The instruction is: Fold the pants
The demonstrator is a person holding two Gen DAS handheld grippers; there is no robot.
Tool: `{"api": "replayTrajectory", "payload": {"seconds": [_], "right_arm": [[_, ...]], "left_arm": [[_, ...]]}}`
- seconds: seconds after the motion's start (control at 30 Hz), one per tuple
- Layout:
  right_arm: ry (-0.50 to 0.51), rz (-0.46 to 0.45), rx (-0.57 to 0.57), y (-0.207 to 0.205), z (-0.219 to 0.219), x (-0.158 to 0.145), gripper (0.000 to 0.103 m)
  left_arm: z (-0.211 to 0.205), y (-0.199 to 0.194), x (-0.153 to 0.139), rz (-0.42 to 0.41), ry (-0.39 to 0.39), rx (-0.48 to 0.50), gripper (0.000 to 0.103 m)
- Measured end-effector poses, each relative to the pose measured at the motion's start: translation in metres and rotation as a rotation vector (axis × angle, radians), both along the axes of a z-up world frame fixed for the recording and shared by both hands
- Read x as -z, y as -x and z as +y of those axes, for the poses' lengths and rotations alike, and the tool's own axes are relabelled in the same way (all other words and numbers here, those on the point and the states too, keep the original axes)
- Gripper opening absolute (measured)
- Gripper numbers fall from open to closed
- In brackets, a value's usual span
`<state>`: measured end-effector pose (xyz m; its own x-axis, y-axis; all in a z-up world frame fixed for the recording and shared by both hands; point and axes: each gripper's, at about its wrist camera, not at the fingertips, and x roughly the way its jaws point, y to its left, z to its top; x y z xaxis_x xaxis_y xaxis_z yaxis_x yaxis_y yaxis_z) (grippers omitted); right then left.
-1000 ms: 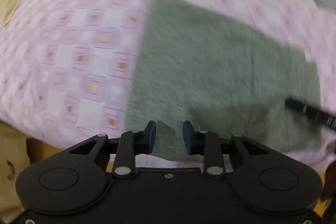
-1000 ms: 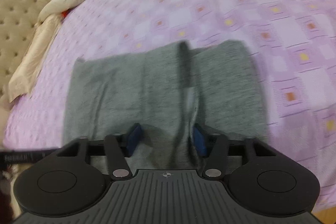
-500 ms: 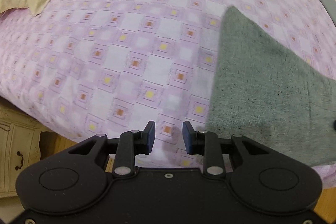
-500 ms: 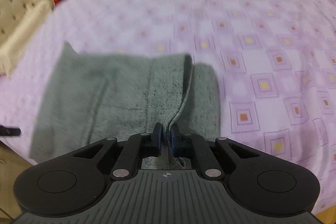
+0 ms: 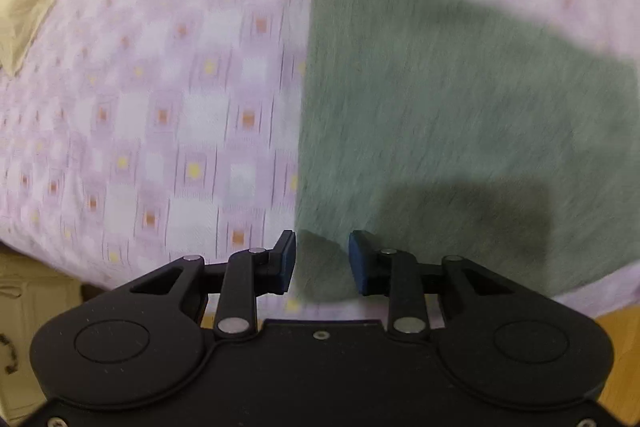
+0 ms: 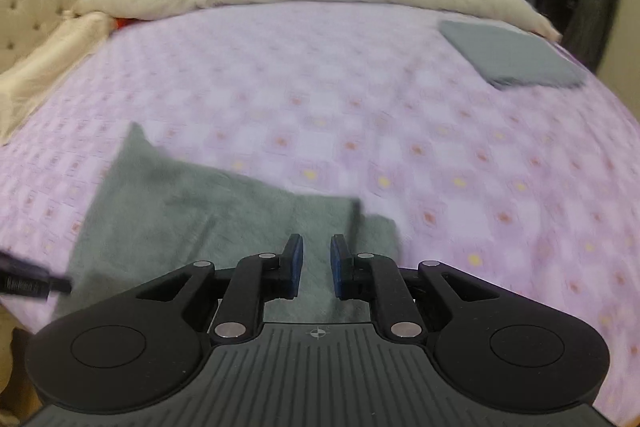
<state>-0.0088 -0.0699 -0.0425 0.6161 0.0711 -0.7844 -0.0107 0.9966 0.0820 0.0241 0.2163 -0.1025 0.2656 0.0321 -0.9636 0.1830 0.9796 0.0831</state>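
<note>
The right gripper (image 6: 316,265) hangs over the near right end of the grey pants (image 6: 208,223), its blue pads a little apart after just opening, with cloth behind the gap but not pinched. The left gripper (image 5: 322,263) stands with its pads apart over the near left corner of the pants (image 5: 460,115), nothing clamped. The pants lie folded flat near the front edge of the lilac checked bedspread (image 6: 360,99), well apart from a folded grey garment (image 6: 512,59) at the far right.
</note>
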Motion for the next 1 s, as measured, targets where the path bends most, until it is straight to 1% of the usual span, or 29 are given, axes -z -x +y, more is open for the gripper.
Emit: {"api": "replayTrajectory", "payload": {"seconds": [0.1, 0.17, 0.27, 0.33, 0.47, 0.53, 0.57, 0.63, 0.67, 0.7, 0.73, 0.77, 0.8, 0.83, 0.87, 0.9, 0.93, 1.0], "right_arm": [[-0.013, 0.028, -0.048, -0.021, 0.006, 0.01, 0.015], [0.001, 0.046, -0.076, -0.032, 0.009, 0.017, 0.015], [0.03, 0.095, -0.087, -0.049, 0.009, 0.03, 0.015], [0.042, 0.118, -0.1, -0.056, 0.012, 0.037, 0.016], [0.075, 0.115, -0.138, -0.062, 0.017, 0.04, 0.02], [0.074, 0.113, -0.133, -0.061, 0.017, 0.041, 0.02], [0.07, 0.113, -0.127, -0.06, 0.017, 0.039, 0.022], [0.052, 0.102, -0.114, -0.055, 0.015, 0.033, 0.024], [0.034, 0.097, -0.105, -0.051, 0.012, 0.029, 0.027], [0.013, 0.096, -0.09, -0.046, 0.006, 0.027, 0.033], [-0.009, 0.104, -0.07, -0.042, 0.001, 0.025, 0.036], [-0.036, 0.116, -0.043, -0.037, -0.005, 0.024, 0.041], [-0.058, 0.125, -0.016, -0.035, -0.011, 0.026, 0.042], [-0.077, 0.137, 0.01, -0.03, -0.018, 0.027, 0.044], [-0.096, 0.156, 0.035, -0.026, -0.025, 0.029, 0.049], [-0.118, 0.178, 0.057, -0.022, -0.032, 0.032, 0.056], [-0.143, 0.2, 0.075, -0.019, -0.038, 0.036, 0.059], [-0.201, 0.243, 0.104, -0.014, -0.05, 0.046, 0.06]], "left_arm": [[-0.012, -0.015, -0.016, -0.07, 0.026, 0.011, 0.04], [-0.021, -0.036, -0.015, -0.078, 0.033, 0.008, 0.041], [-0.033, -0.068, -0.005, -0.087, 0.034, -0.01, 0.041], [-0.035, -0.09, 0.006, -0.079, 0.025, -0.032, 0.041], [-0.037, -0.139, 0.029, -0.01, 0.012, -0.087, 0.042], [-0.037, -0.152, 0.031, 0.0, 0.017, -0.108, 0.043], [-0.038, -0.156, 0.03, -0.004, 0.017, -0.113, 0.043], [-0.037, -0.157, 0.023, -0.019, 0.016, -0.105, 0.043], [-0.035, -0.154, 0.016, -0.032, 0.025, -0.099, 0.043], [-0.032, -0.149, 0.01, -0.048, 0.037, -0.09, 0.044], [-0.028, -0.143, 0.005, -0.059, 0.045, -0.08, 0.044], [-0.024, -0.134, 0.0, -0.066, 0.05, -0.065, 0.046], [-0.018, -0.13, -0.002, -0.069, 0.054, -0.053, 0.049], [-0.013, -0.121, -0.003, -0.071, 0.057, -0.043, 0.054], [-0.009, -0.11, -0.003, -0.071, 0.058, -0.032, 0.057], [-0.004, -0.099, -0.001, -0.066, 0.058, -0.019, 0.058], [-0.001, -0.089, 0.003, -0.054, 0.057, -0.003, 0.058], [0.003, -0.074, 0.015, -0.006, 0.047, 0.029, 0.058]]}}
